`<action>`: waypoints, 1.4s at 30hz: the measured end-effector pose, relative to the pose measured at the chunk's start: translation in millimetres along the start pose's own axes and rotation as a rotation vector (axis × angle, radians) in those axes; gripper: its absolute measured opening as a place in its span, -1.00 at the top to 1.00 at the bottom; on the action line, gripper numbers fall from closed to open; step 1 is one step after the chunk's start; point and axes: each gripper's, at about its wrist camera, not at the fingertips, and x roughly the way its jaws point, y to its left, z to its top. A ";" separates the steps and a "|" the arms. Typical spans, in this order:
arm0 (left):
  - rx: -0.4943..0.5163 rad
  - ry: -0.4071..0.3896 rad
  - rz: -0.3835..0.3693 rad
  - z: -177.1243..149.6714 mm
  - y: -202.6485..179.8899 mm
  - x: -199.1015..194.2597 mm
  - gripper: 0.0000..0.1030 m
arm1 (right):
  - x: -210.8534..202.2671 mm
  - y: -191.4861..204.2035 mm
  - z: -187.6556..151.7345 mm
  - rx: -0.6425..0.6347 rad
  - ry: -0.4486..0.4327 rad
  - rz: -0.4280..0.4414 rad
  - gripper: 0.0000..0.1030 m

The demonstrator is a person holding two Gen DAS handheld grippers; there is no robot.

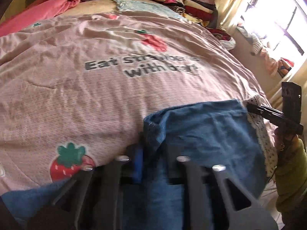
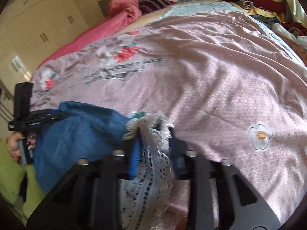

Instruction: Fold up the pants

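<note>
Your left tool (image 1: 151,153) and right tool (image 2: 155,143) each pinch a corner of the blue pants (image 1: 201,130) near the bed (image 1: 96,95) edge; the fold is barely begun.

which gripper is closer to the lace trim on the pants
Right. The right gripper is shut on the lace trim itself; the left gripper pinches the blue denim at the far edge.
</note>
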 end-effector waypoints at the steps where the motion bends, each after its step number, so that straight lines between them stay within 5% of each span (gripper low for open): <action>1: 0.010 -0.015 0.009 1.1 -3.0 -4.8 0.75 | -8.1 6.2 4.0 -0.032 -0.023 -0.010 0.75; 6: 0.023 -0.076 0.036 12.4 -7.0 -15.8 0.75 | -21.1 15.1 31.9 -0.108 -0.093 -0.060 0.75; 11: 0.033 -0.045 0.086 4.6 -3.4 4.6 0.66 | 29.2 8.7 31.1 -0.156 0.055 -0.163 0.67; 14: 0.038 -0.062 0.098 0.9 -0.2 5.8 0.48 | 32.1 -3.0 28.2 -0.110 0.043 -0.155 0.45; 16: 0.026 -0.079 0.120 0.3 5.7 0.0 0.17 | 21.0 -8.3 29.3 -0.060 0.019 -0.179 0.19; 17: 0.013 -0.087 0.130 -0.4 8.4 -5.1 0.10 | 13.5 -6.6 28.1 -0.055 0.007 -0.227 -0.07; 18: -0.004 -0.102 0.128 -1.5 11.6 -11.8 0.10 | 6.7 -2.8 26.4 -0.062 -0.006 -0.253 -0.13; 23: -0.040 -0.209 0.146 -21.0 19.4 -64.4 0.07 | -51.4 5.3 -0.8 -0.013 -0.092 -0.196 -0.16; 25: -0.054 -0.217 0.160 -32.5 20.5 -78.6 -0.15 | -68.4 7.6 -18.2 0.013 -0.088 -0.161 -0.18; 32: -0.102 -0.226 0.144 -90.6 31.2 -115.8 -0.19 | -81.9 13.3 -73.6 0.100 -0.015 -0.085 -0.18; 37: -0.188 -0.160 0.243 -109.2 55.3 -113.7 -0.19 | -64.6 13.1 -87.3 0.133 0.028 -0.044 -0.17; 42: -0.197 -0.165 0.285 -114.5 62.9 -108.8 -0.19 | -51.8 24.5 -96.0 0.079 0.086 -0.072 0.69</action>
